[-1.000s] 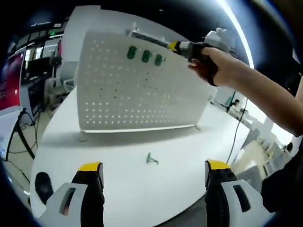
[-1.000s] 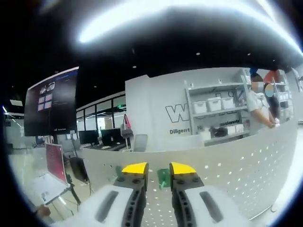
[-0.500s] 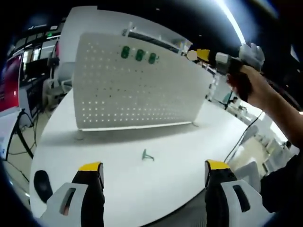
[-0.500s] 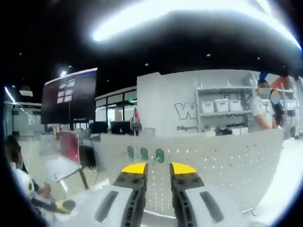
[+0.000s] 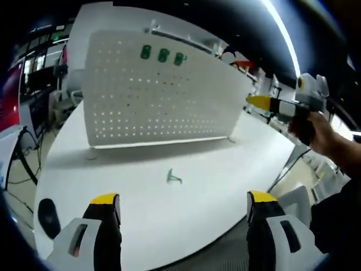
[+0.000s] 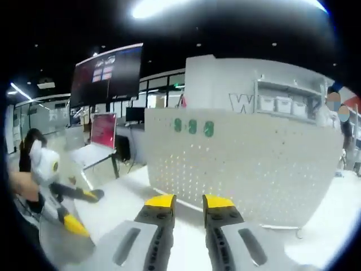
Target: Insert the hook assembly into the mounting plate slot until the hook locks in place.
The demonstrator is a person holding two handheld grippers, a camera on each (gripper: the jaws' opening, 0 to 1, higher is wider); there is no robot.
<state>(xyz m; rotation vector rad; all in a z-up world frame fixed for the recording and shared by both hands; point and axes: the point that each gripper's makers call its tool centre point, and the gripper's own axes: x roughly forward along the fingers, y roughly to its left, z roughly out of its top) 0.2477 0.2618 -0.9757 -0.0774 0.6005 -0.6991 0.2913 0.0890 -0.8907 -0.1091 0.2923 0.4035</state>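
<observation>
A white pegboard plate [image 5: 158, 96] stands upright on the white table [image 5: 135, 214], with three green hooks [image 5: 162, 55] in a row near its top edge. One loose green hook [image 5: 173, 178] lies on the table in front of it. My left gripper [image 5: 183, 199] hovers open over the near table edge, holding nothing. My right gripper [image 5: 256, 101], held by a hand, floats to the right of the plate, well clear of it. In the right gripper view its jaws [image 6: 189, 201] are shut with nothing between them, facing the plate [image 6: 242, 164] and the hooks [image 6: 193, 126]. The left gripper [image 6: 82, 210] shows at lower left.
A dark oval object [image 5: 47, 217] lies on the table at the near left edge. Beyond the table are a red screen [image 6: 103, 130], a large dark display [image 6: 107, 73], desks with monitors and a shelf of white bins [image 6: 282, 104].
My right gripper has pulled away from the plate's top edge, back and down to the right. The three hooks stay on the plate. My left gripper has barely moved.
</observation>
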